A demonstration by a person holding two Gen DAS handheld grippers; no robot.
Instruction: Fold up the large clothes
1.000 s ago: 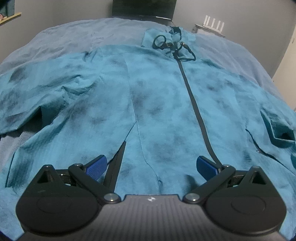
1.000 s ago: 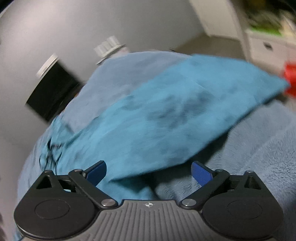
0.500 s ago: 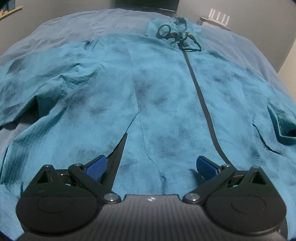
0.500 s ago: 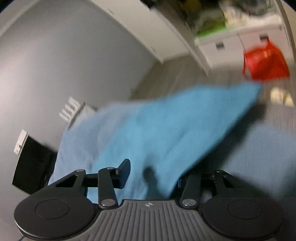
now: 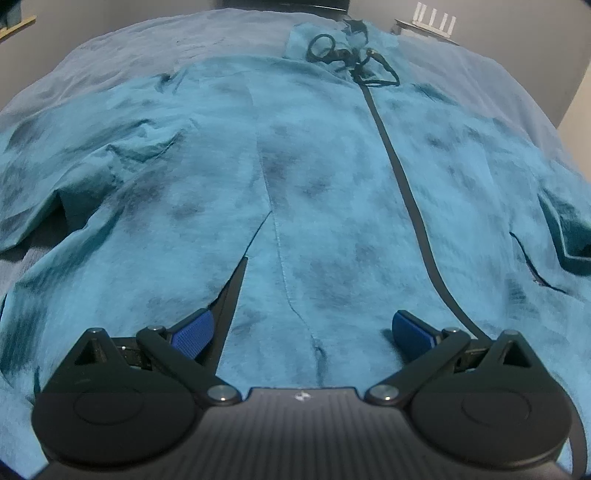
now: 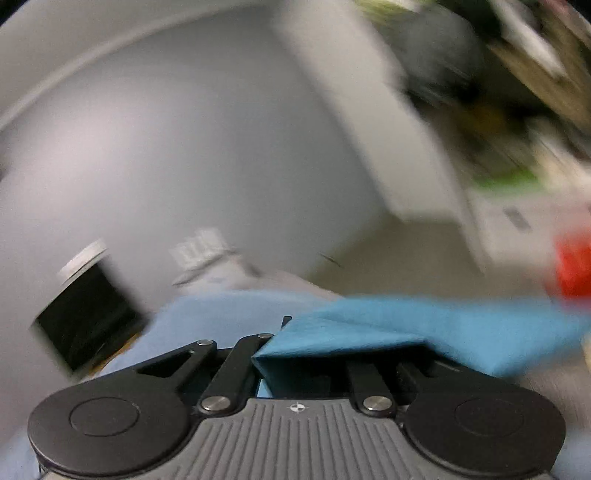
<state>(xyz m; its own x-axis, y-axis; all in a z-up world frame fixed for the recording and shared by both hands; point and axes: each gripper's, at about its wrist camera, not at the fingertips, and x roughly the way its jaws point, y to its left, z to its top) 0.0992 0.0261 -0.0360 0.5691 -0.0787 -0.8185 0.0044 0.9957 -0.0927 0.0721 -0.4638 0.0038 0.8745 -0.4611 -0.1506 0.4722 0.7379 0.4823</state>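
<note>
Teal jacket [image 5: 314, 192] spread flat on the bed [image 5: 147, 40], black zipper [image 5: 406, 192] uppermost, left claw [image 5: 301, 328] apart above the hem — right wrist view: right claw [image 6: 295, 365] just closed, clamped on a lifted teal fold [image 6: 424, 328].

Jacket [image 5: 295, 192] flat on blanket [image 5: 110, 51], router [image 5: 432, 22] behind

- Right gripper [image 6: 314, 354]: jaws, wide apart a second ago, have just been closing and now clamp a fold of the blue jacket [image 6: 424, 332]
- Right wrist view: swung up from the spread jacket toward the grey wall [image 6: 184, 147]; gripped fold lifted
- Left gripper [image 5: 303, 328]: slightly nearer the jacket [image 5: 314, 184]
</note>
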